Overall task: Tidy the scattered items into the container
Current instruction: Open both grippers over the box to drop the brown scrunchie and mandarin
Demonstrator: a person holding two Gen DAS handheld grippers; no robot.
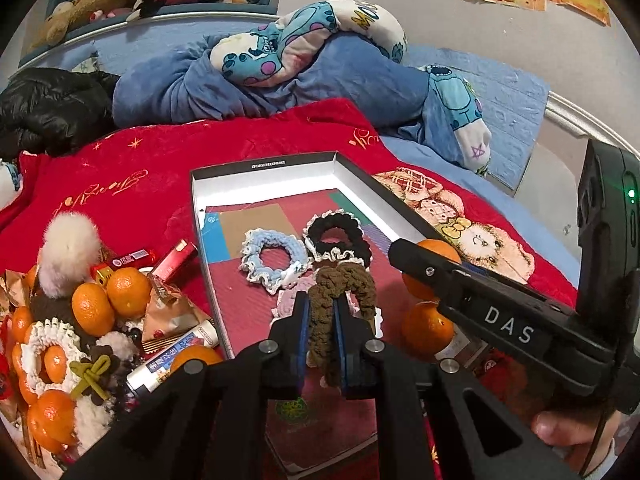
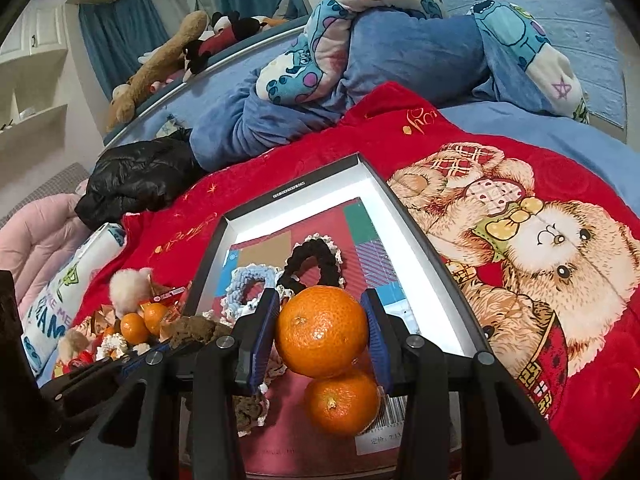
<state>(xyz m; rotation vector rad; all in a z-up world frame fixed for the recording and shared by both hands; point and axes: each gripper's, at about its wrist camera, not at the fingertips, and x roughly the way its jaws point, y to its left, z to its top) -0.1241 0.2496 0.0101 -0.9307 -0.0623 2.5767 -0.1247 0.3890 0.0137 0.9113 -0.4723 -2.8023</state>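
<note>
A shallow box (image 1: 280, 166) with white walls lies on the red blanket; it also shows in the right wrist view (image 2: 424, 240). My left gripper (image 1: 321, 314) is shut on a brown crocheted scrunchie (image 1: 344, 284) above the box. In the box lie a blue scrunchie (image 1: 274, 254), a black scrunchie (image 1: 340, 236) and a pink one (image 1: 288, 300). My right gripper (image 2: 323, 332) is shut on a tangerine (image 2: 322, 330) above the box's near end. Another tangerine (image 2: 342, 404) lies in the box below it. Left of the box is a pile of tangerines (image 1: 128, 292), scrunchies (image 1: 44, 344) and snack packets (image 1: 172, 264).
A white fur pompom (image 1: 70, 256) tops the pile. A blue quilt and cartoon pillow (image 1: 280, 52) lie behind the blanket, a black jacket (image 1: 52, 112) at the far left. Plush toys (image 2: 168, 56) sit on the bed's far ledge.
</note>
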